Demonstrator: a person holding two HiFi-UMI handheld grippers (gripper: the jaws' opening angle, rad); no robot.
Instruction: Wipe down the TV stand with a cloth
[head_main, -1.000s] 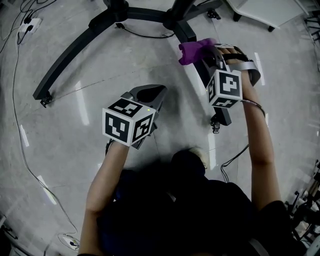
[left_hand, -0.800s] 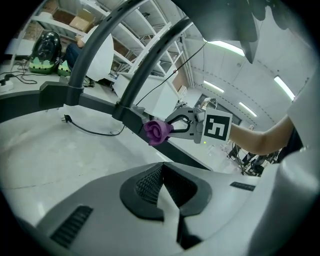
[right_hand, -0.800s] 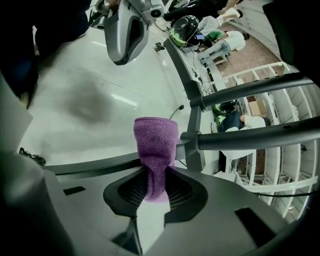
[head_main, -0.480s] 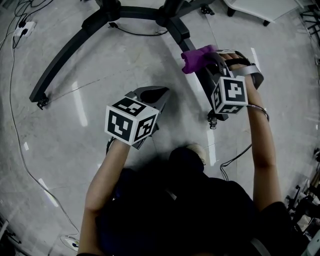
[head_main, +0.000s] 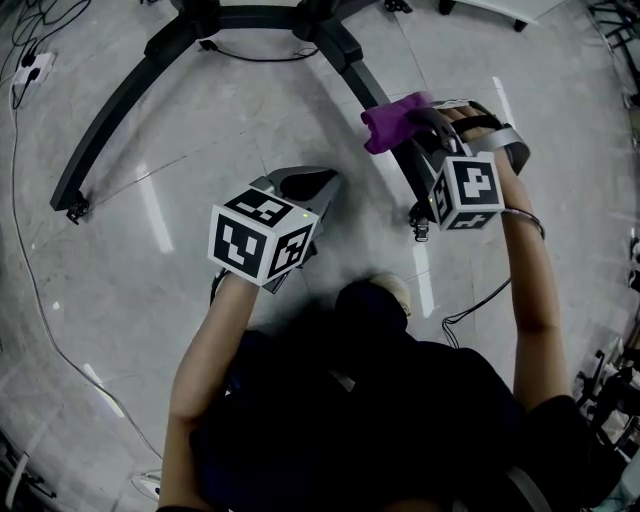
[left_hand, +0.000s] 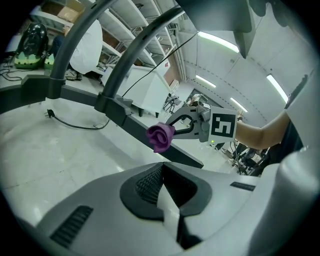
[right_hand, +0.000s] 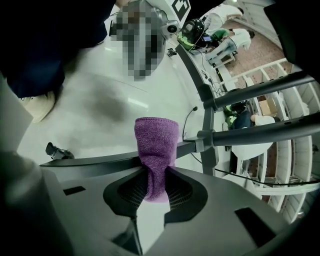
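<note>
The TV stand is a black floor base with a curved left leg (head_main: 105, 125) and a straight right leg (head_main: 352, 62). My right gripper (head_main: 418, 122) is shut on a purple cloth (head_main: 390, 118), which it presses onto the right leg near its near end. In the right gripper view the cloth (right_hand: 156, 145) stands bunched between the jaws, over the leg (right_hand: 95, 161). My left gripper (head_main: 318, 180) hovers over the floor between the two legs, shut and empty. From the left gripper view I see the cloth (left_hand: 160, 136) on the leg (left_hand: 131, 120).
A power strip (head_main: 26, 66) and a thin cable (head_main: 28, 250) lie on the grey floor at the left. The right leg ends in a foot (head_main: 418, 226). A black cable (head_main: 470, 305) runs by it. My shoe (head_main: 396, 292) is just below.
The right gripper has slid the purple cloth along the right leg toward its near end. The left gripper has stayed about where it was.
</note>
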